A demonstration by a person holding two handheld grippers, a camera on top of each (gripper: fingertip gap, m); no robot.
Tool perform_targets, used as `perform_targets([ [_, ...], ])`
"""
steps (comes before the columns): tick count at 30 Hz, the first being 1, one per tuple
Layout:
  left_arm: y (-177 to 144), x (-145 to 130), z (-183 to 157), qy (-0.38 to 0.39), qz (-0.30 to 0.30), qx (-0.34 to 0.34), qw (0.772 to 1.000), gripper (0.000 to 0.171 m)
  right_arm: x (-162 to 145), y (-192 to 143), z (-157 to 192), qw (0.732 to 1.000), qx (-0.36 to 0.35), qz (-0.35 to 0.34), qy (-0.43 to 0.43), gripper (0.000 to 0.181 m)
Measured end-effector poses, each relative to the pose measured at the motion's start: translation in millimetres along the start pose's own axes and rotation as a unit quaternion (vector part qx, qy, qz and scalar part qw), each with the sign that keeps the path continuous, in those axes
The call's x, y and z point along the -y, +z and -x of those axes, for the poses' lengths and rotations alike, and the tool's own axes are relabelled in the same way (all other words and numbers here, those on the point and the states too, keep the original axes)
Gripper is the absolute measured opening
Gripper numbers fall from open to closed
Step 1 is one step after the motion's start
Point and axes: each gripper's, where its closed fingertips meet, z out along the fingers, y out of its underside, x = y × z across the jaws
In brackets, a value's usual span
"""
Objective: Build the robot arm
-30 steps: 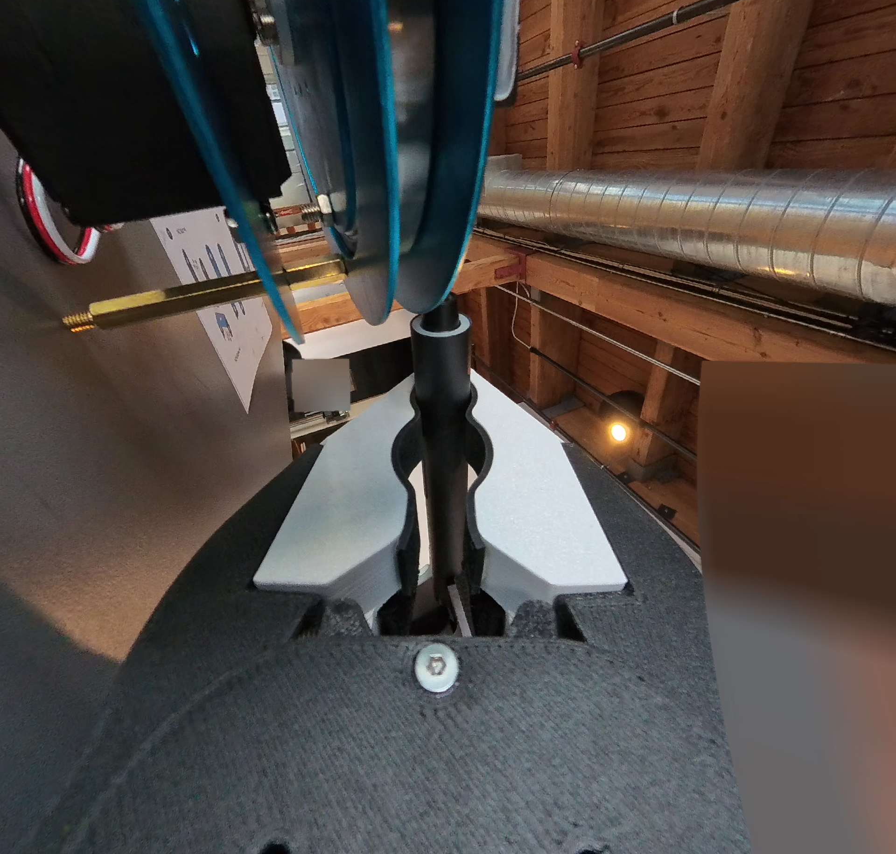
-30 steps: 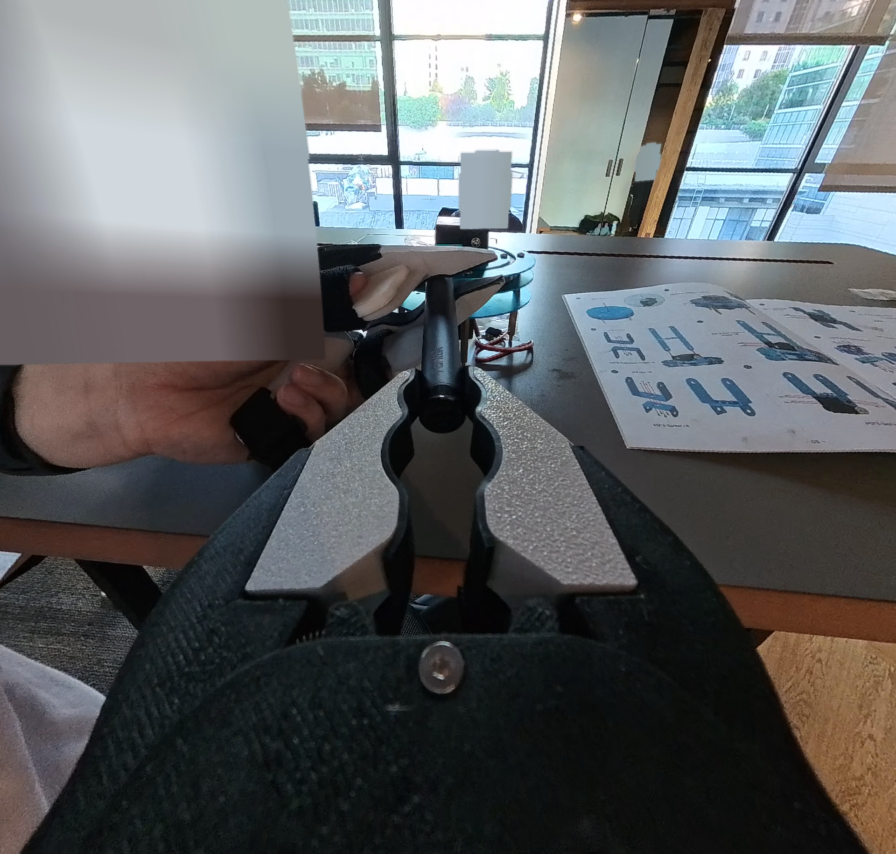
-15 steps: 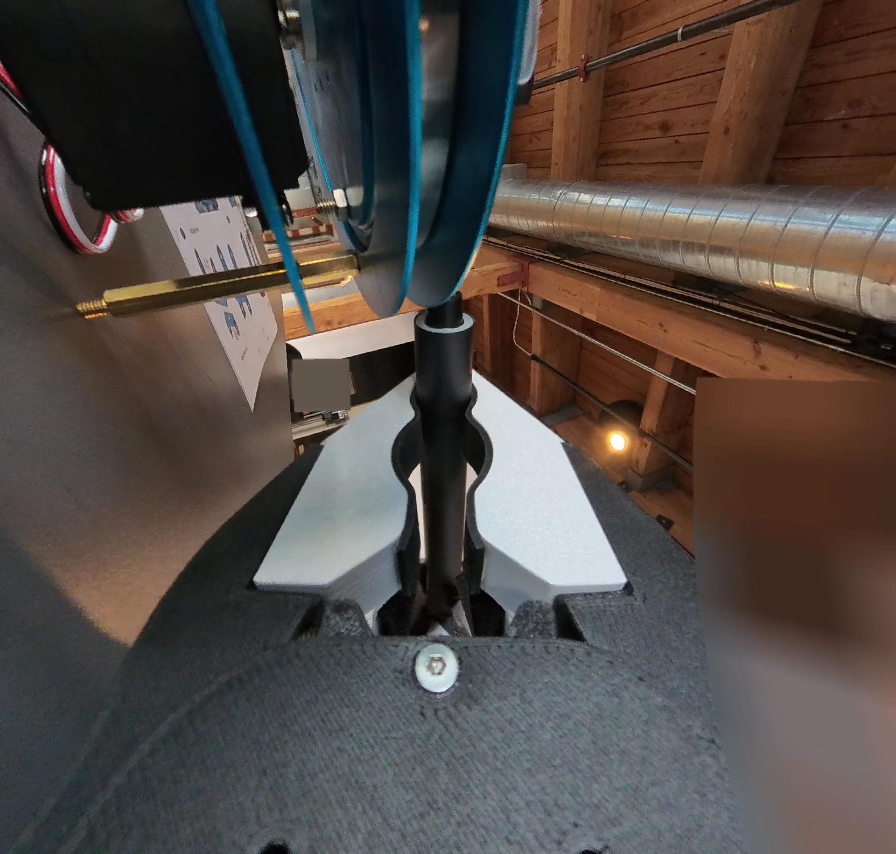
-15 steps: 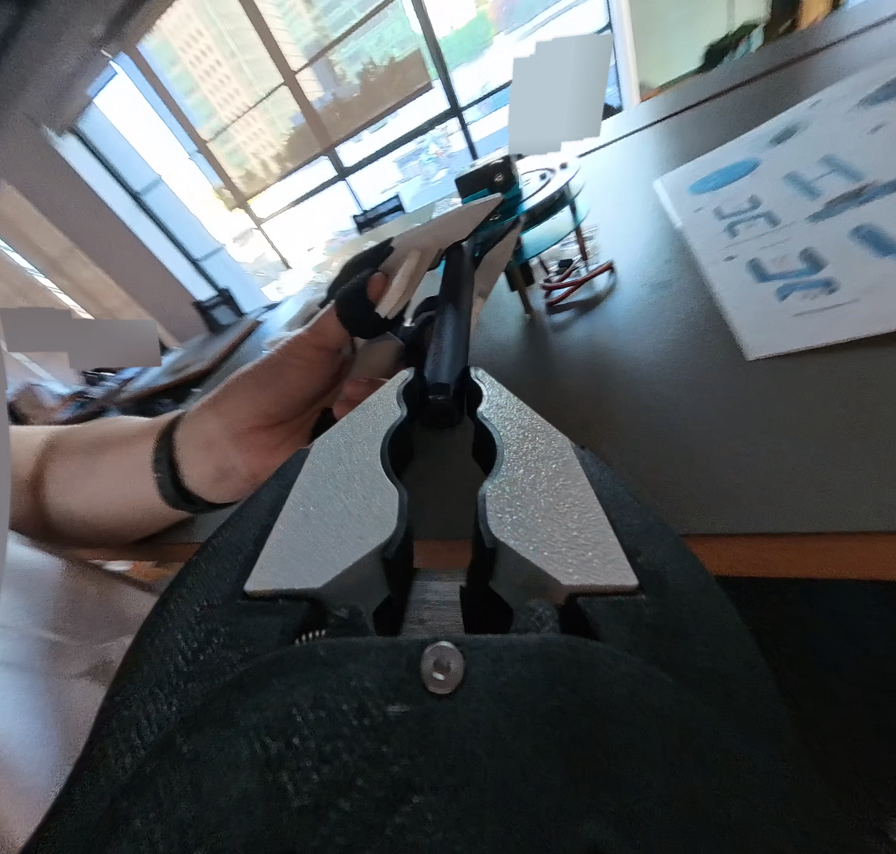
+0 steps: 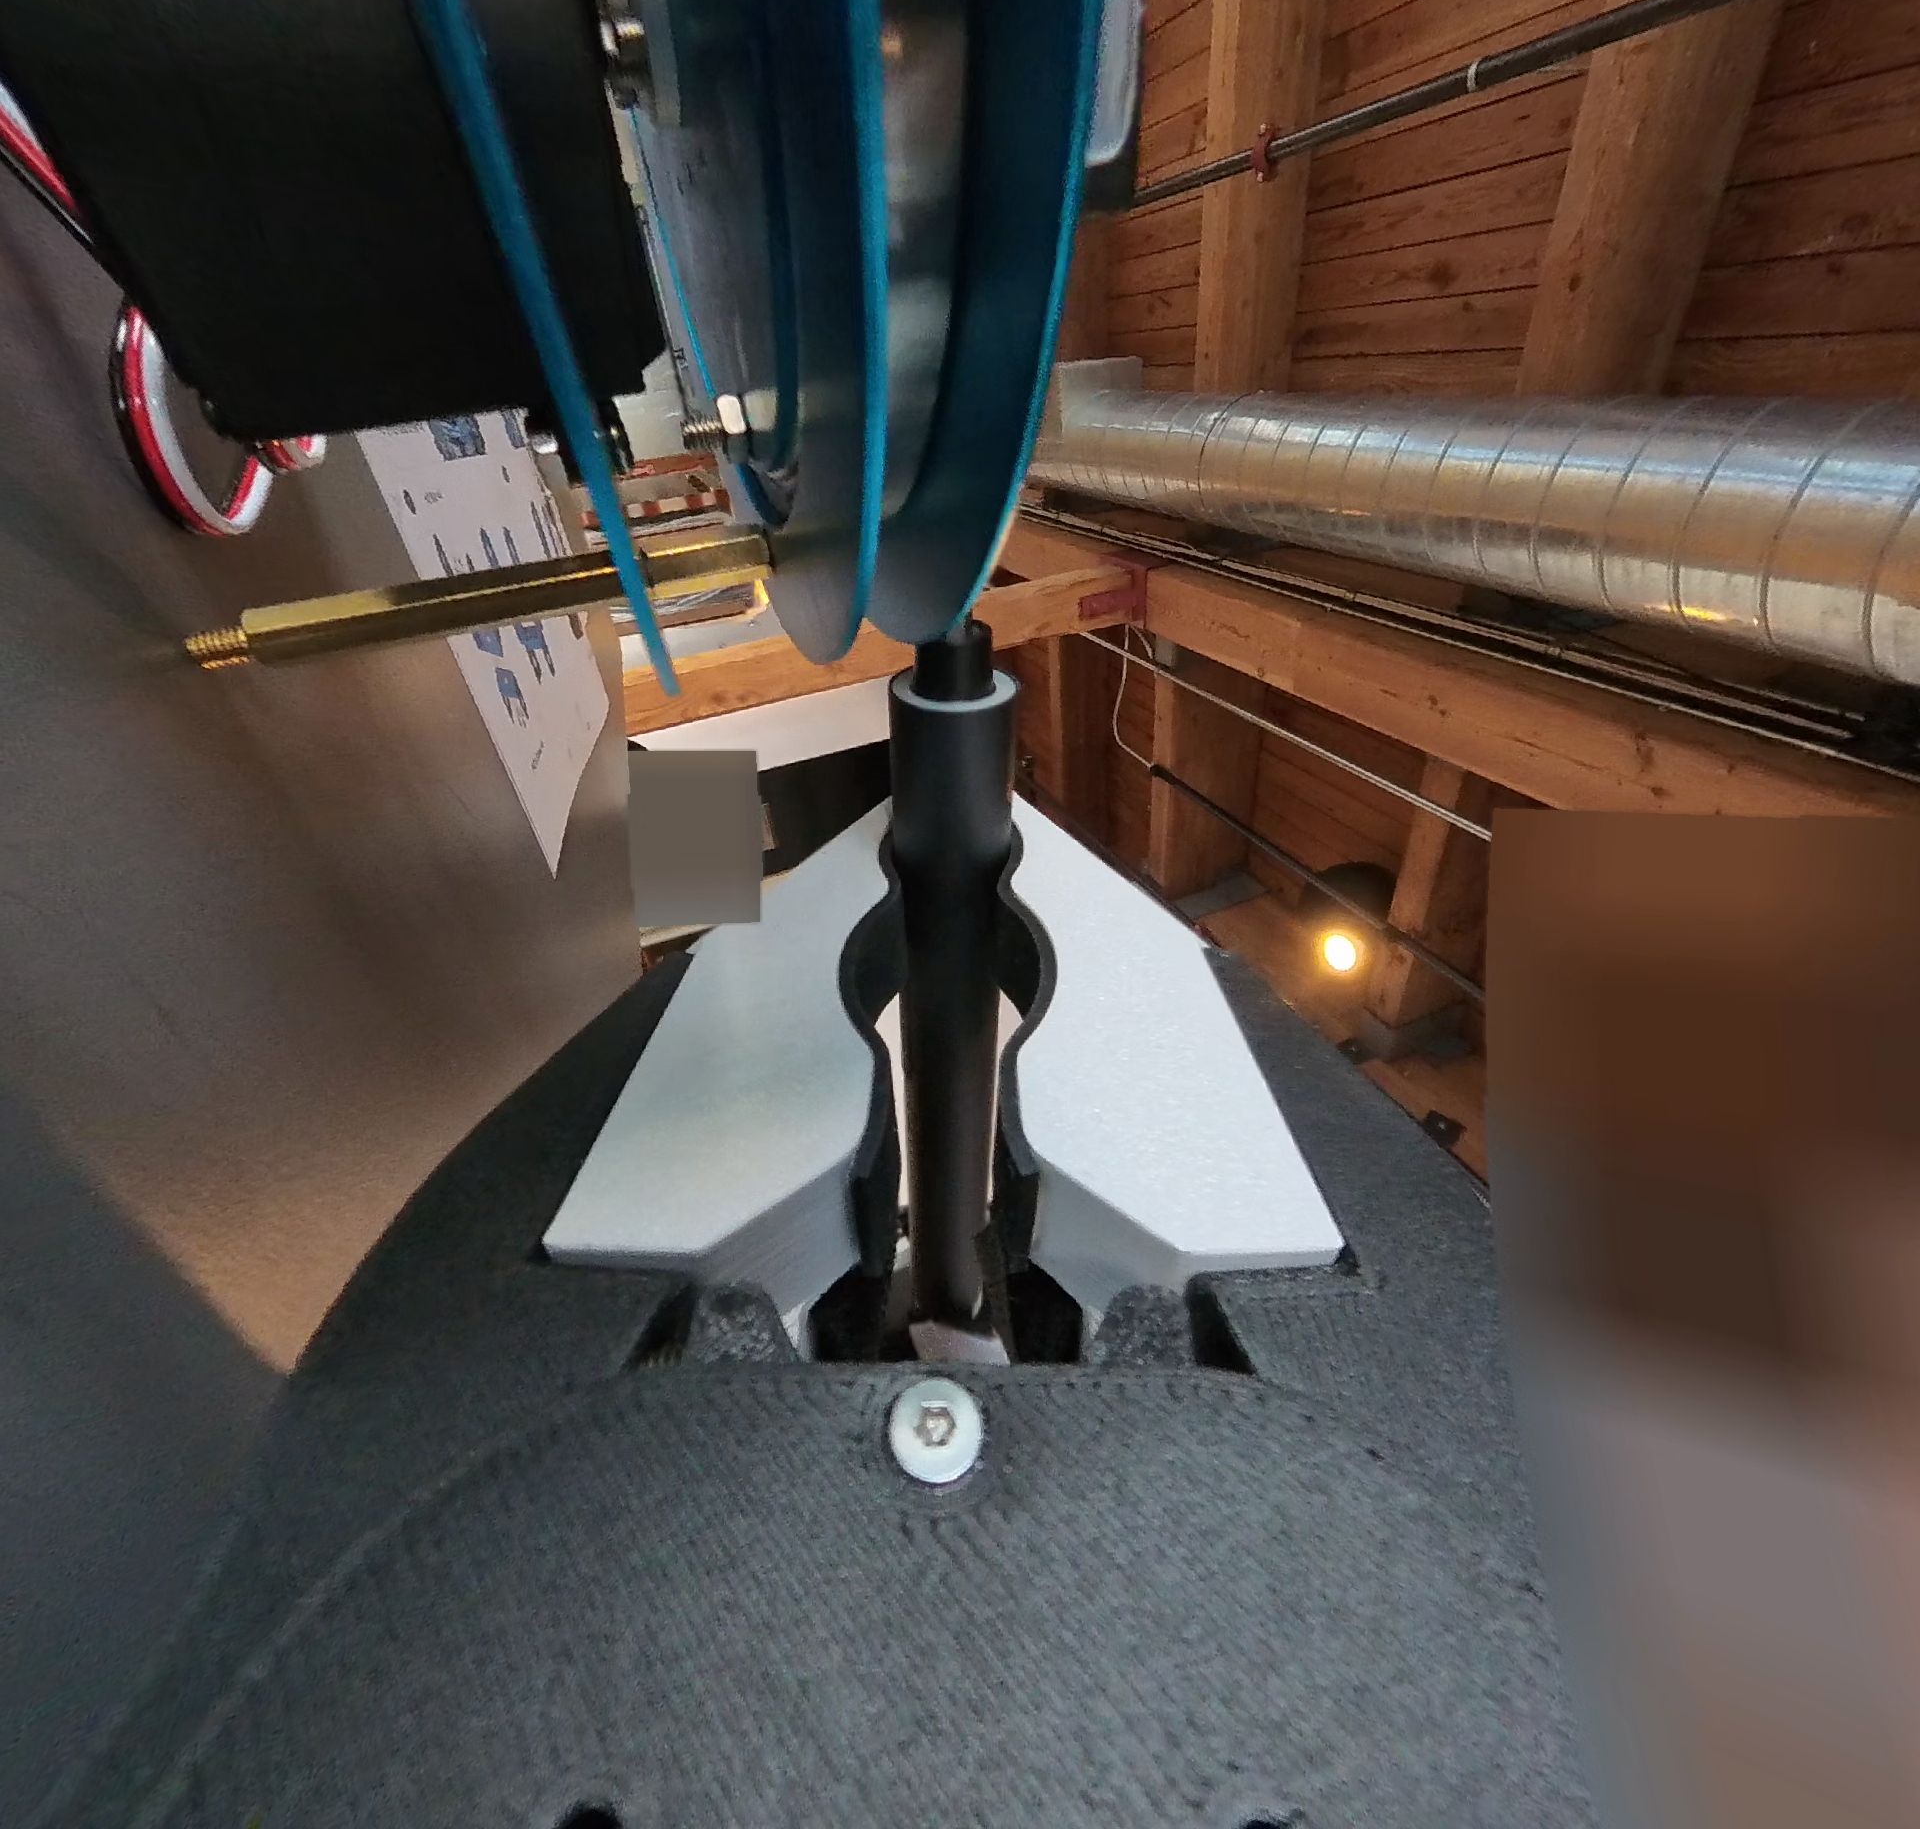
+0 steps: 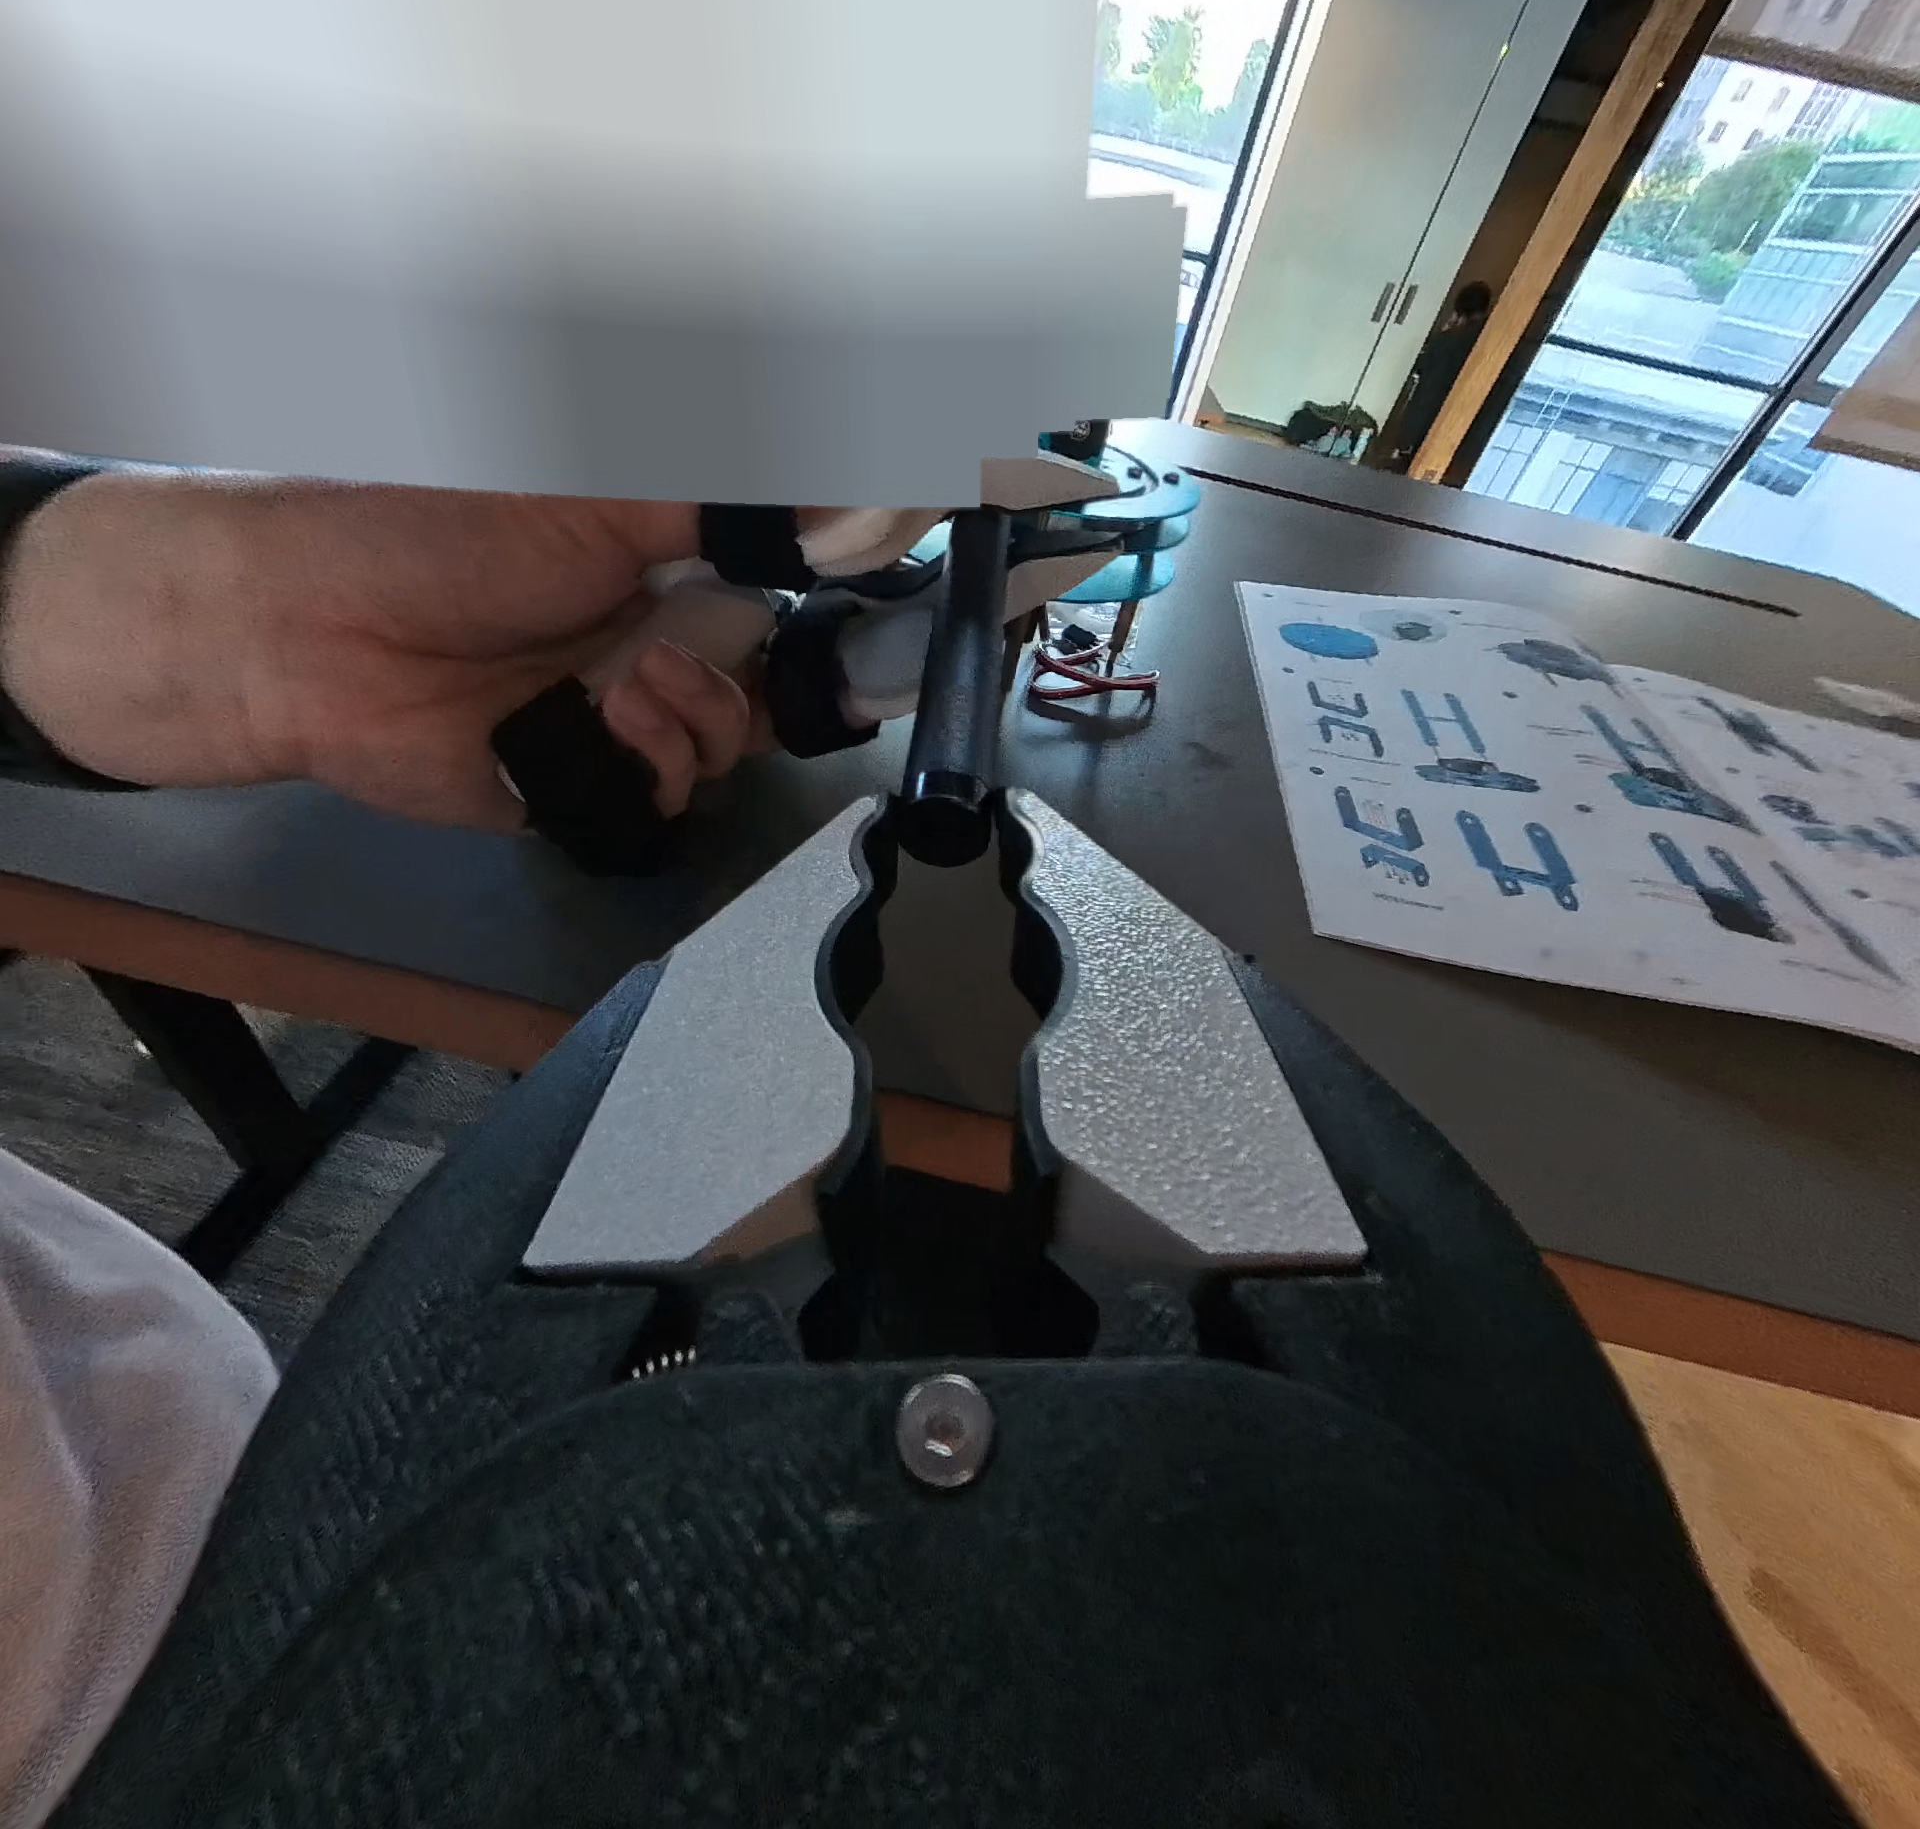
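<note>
My left gripper (image 5: 951, 823) is shut on a black screwdriver-like tool (image 5: 951, 948) that runs along its fingers. The tool's tip meets the rim of a blue disc assembly (image 5: 914, 273) with a black block (image 5: 312, 169), a brass standoff (image 5: 468, 600) and red and white wires (image 5: 156, 449). In the right wrist view my right gripper (image 6: 943, 813) grips the butt end of the same tool (image 6: 951, 699) between its fingertips. Beyond it a hand (image 6: 364, 657) holds the left gripper (image 6: 1039, 491) against the blue disc assembly (image 6: 1143, 512) on the dark table (image 6: 1143, 896).
A printed instruction sheet (image 6: 1558, 771) lies on the table at the right, with red wires (image 6: 1091, 683) under the assembly. The table's front edge runs close below the right gripper. The left wrist view looks up at wooden beams and a silver duct (image 5: 1455, 512). My right fingertips sit around 10 cm from my left ones.
The right gripper has twisted one way and back, and the tool's end now sits at its fingertips instead of in the notch. The disc assembly looms larger in the left wrist view.
</note>
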Motion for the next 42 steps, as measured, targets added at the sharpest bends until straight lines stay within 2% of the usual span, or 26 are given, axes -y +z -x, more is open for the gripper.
perform_targets([
  [3,1.0,-2.3,0.9,-0.001,0.005,0.001,1.0,0.008,-6.9,3.8,-1.4,1.0,-0.011,0.022,-0.013,0.027],
  [4,1.1,-2.8,1.2,-0.003,0.006,0.001,1.0,0.007,-8.7,4.9,-0.9,0.999,-0.011,0.027,-0.014,0.026],
  [5,0.9,-2.8,1.4,-0.002,0.005,0.002,1.0,0.007,-8.8,5.2,0.6,0.999,-0.007,0.028,-0.013,0.016],
  [12,0.3,-1.7,-0.1,0.001,0.001,0.002,1.0,0.008,-6.8,6.0,-1.1,0.999,-0.001,0.012,0.032,0.015],
  [42,2.3,-0.5,-0.7,0.01,0.009,0.002,1.0,0.007,-7.4,8.1,-0.9,0.999,-0.001,-0.003,0.052,0.016],
])
